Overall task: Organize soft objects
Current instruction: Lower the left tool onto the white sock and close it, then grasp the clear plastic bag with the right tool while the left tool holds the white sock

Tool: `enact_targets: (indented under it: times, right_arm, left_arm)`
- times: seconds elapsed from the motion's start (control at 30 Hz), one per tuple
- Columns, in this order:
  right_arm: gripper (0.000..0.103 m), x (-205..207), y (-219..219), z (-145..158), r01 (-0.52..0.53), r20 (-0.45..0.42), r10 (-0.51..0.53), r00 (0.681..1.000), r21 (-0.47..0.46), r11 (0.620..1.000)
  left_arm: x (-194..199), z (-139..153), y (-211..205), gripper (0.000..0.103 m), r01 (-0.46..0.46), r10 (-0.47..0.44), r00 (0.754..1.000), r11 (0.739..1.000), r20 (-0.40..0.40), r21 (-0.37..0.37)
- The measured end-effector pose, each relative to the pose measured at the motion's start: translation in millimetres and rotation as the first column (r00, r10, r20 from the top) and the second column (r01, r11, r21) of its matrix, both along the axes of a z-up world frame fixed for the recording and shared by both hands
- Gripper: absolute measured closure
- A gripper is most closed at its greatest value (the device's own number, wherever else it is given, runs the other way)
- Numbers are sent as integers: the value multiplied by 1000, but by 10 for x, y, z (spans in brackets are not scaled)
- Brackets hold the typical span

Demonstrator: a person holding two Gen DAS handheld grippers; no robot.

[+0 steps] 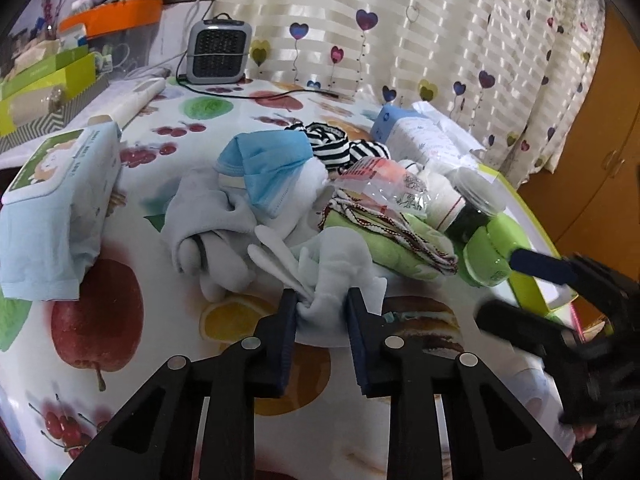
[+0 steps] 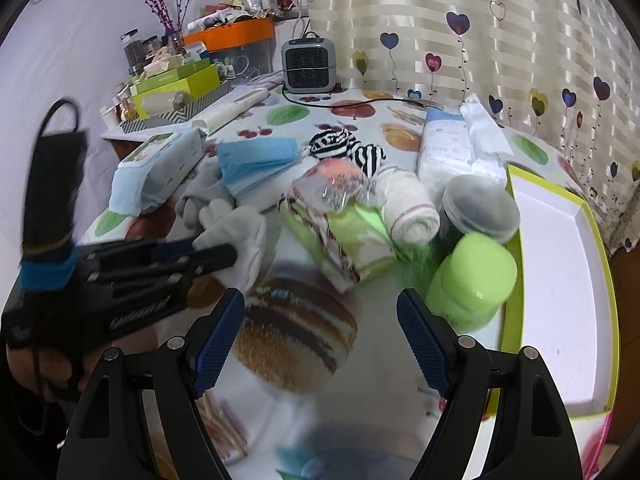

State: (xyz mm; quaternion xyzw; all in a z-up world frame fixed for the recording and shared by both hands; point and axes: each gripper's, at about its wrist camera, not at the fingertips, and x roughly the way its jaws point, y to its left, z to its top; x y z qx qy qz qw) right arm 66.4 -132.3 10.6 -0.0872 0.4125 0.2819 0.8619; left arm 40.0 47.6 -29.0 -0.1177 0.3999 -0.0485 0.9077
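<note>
My left gripper (image 1: 322,304) is shut on a white glove (image 1: 340,268) at the near edge of a pile of soft things; it also shows in the right wrist view (image 2: 224,254) pinching the glove (image 2: 240,236). The pile holds a blue face mask (image 1: 264,168), a grey-white cloth (image 1: 212,216), a striped black-and-white sock (image 1: 336,146), a green towel (image 2: 352,240) and a rolled white cloth (image 2: 408,208). My right gripper (image 2: 320,320) is open and empty above the tablecloth, close to a green jar (image 2: 472,276). In the left wrist view its finger (image 1: 536,266) touches the green jar (image 1: 486,252).
A white tray with a lime rim (image 2: 560,280) lies at the right. A dark jar (image 2: 480,208), tissue packs (image 2: 452,148) (image 1: 56,184), a small grey heater (image 1: 218,52) and cluttered boxes (image 2: 176,84) stand around. The curtain (image 1: 400,20) hangs behind.
</note>
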Motion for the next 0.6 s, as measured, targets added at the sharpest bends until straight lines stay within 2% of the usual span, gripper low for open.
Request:
enact_targets:
  times: [0.2, 0.37, 0.6]
  right_arm:
    - [24, 203, 145, 78, -16, 31, 16, 999, -2, 1000]
    - [37, 434, 317, 101, -40, 46, 41, 998, -19, 999]
    - [38, 800, 543, -16, -41, 27, 43, 999, -65, 997]
  left_arm:
    - [-90, 37, 90, 80, 17, -16, 1000, 999, 26, -41]
    - [-81, 25, 141, 80, 18, -16, 1000, 999, 23, -49]
    - [-44, -27, 178, 80, 18, -18, 1000, 998, 3, -53]
